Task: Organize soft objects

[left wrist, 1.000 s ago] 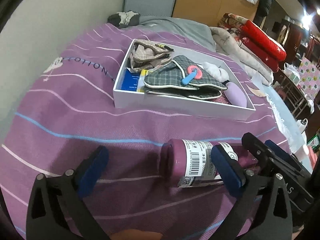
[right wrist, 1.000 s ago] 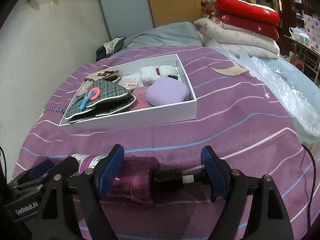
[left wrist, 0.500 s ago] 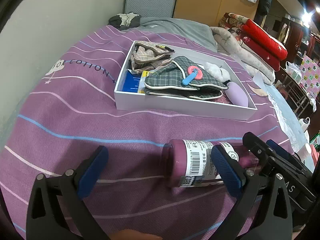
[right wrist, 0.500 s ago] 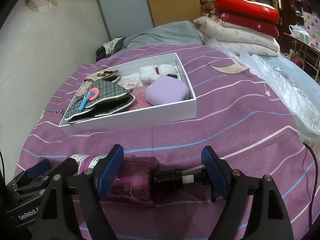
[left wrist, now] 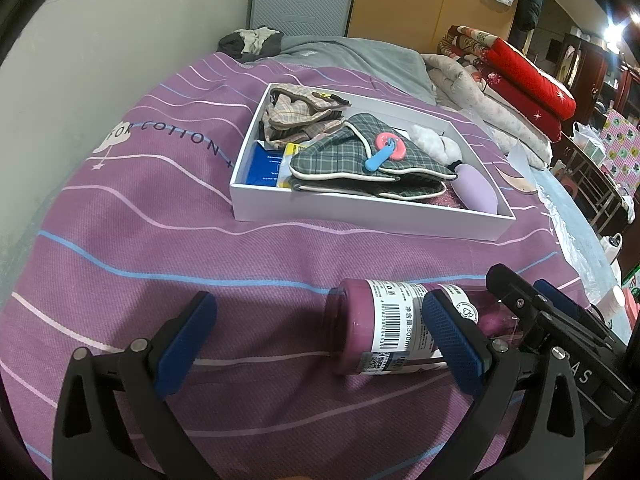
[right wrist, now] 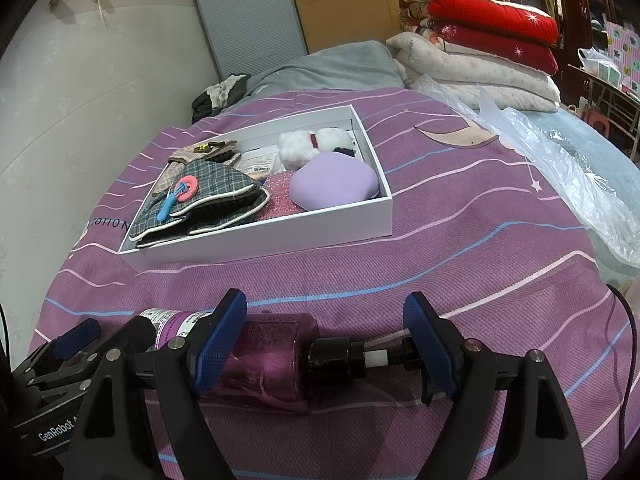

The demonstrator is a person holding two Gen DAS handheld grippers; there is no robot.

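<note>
Beyond both unmoved, spread grippers, left [left wrist: 316, 340] and right [right wrist: 326, 342], pump bottle [right wrist: 276, 360] and box [right wrist: 280, 242] lie unchanged on purple bedspread [right wrist: 460, 240].

**Two wrist cameras, one bed, crossed angles**

Left wrist view: mounted low behind the left gripper [left wrist: 318, 336], facing forward and down over the purple striped bedsheet [left wrist: 160, 240], close to the surface. Right wrist view: same low position behind the right gripper [right wrist: 326, 340], also tilted down, looking from further right. Shared by both: the shallow white cardboard box [left wrist: 360, 210] [right wrist: 256, 240] in the middle distance, the lying purple pump bottle [left wrist: 384, 328] [right wrist: 272, 360] very near, the folded red quilts [left wrist: 524, 68] [right wrist: 492, 16] behind.
</note>
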